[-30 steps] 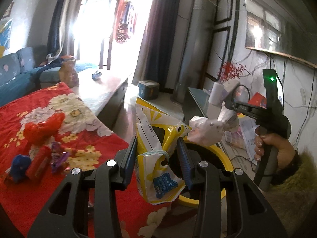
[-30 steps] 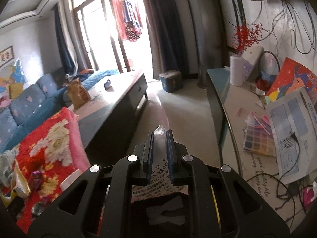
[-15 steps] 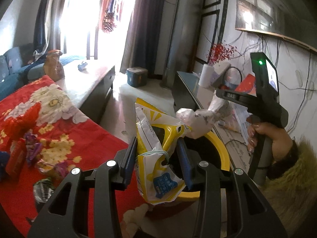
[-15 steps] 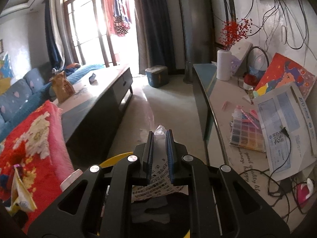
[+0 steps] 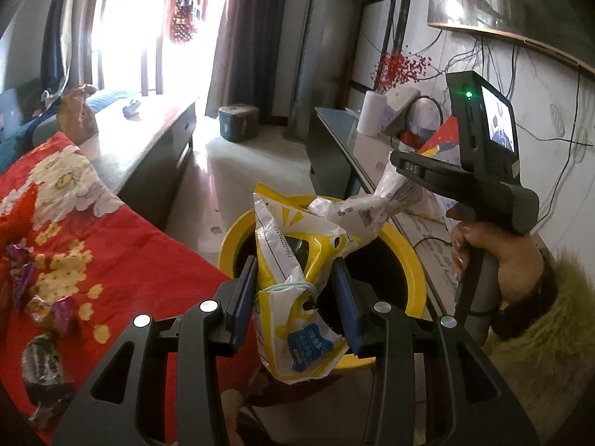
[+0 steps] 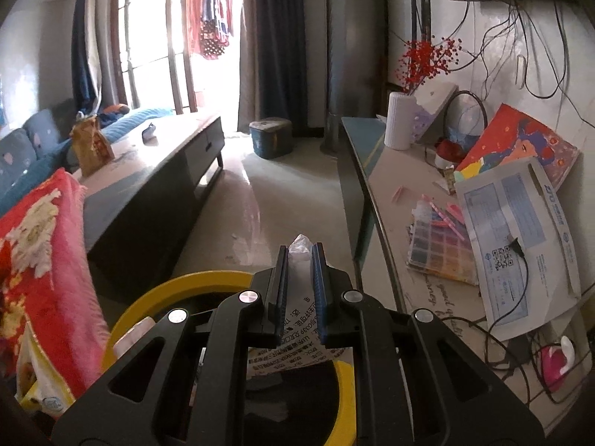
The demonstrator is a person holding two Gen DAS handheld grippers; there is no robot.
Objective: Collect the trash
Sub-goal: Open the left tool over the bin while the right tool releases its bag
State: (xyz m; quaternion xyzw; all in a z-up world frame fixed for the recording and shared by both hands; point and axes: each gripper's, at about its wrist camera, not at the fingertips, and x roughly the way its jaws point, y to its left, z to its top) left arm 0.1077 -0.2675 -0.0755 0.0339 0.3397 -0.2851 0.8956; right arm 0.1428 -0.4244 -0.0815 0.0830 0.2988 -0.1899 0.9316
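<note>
Yellow-rimmed bin (image 5: 412,260) now directly beneath both loads, having come from the frame's lower edge to its centre over the last second. Left tongs (image 5: 295,290) closed part-way on a yellow-and-white snack bag (image 5: 293,260), hanging across the bin's near rim. Right tongs (image 6: 299,282) nearly shut on a printed plastic wrapper (image 6: 297,349) — suspended over the bin's mouth, not touching its rim. Release judged the likely next step. Candy wrappers (image 5: 41,297) left of the bin, on the red blanket (image 5: 122,249) — uncollected.
</note>
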